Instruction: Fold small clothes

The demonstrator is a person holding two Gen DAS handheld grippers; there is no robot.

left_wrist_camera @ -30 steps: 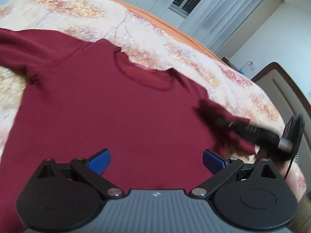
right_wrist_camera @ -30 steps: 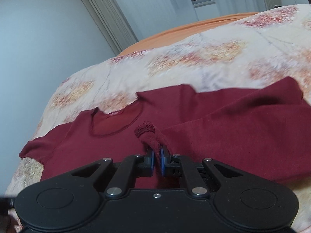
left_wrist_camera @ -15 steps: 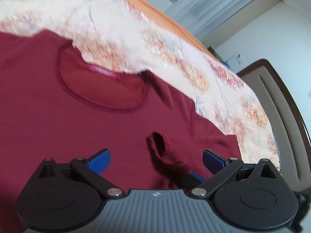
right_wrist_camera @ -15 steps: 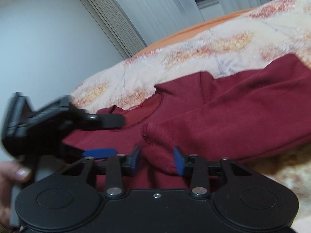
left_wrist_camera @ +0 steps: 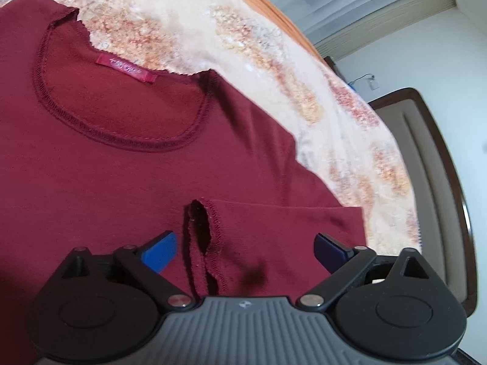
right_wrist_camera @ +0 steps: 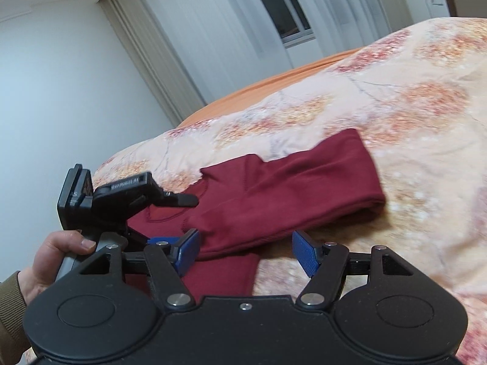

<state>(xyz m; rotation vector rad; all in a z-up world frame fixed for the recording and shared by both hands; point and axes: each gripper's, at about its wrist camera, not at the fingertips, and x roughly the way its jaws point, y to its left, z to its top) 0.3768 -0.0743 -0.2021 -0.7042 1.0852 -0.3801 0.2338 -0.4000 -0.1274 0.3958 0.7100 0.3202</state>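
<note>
A dark red long-sleeved top [left_wrist_camera: 115, 170] lies flat on a flowered bedspread [left_wrist_camera: 274, 70], neckline and red label [left_wrist_camera: 126, 68] up. Its right sleeve is folded inward across the chest, and the sleeve cuff [left_wrist_camera: 202, 234] lies between my left gripper's open fingers. My left gripper [left_wrist_camera: 245, 251] is open and empty just above the cuff. In the right wrist view the folded sleeve [right_wrist_camera: 289, 194] lies across the top. My right gripper [right_wrist_camera: 248, 252] is open and empty, near the sleeve. The left gripper [right_wrist_camera: 118, 203] shows there, held by a hand.
The bedspread [right_wrist_camera: 411, 115] spreads to the right in the right wrist view. A padded headboard [left_wrist_camera: 432, 182] stands at the right in the left wrist view. White curtains and a window [right_wrist_camera: 283, 18] are behind the bed.
My right gripper opened and let go of the sleeve cuff, then drew back to the right. The sleeve now lies folded over the chest. My left gripper moved toward the neckline and cuff.
</note>
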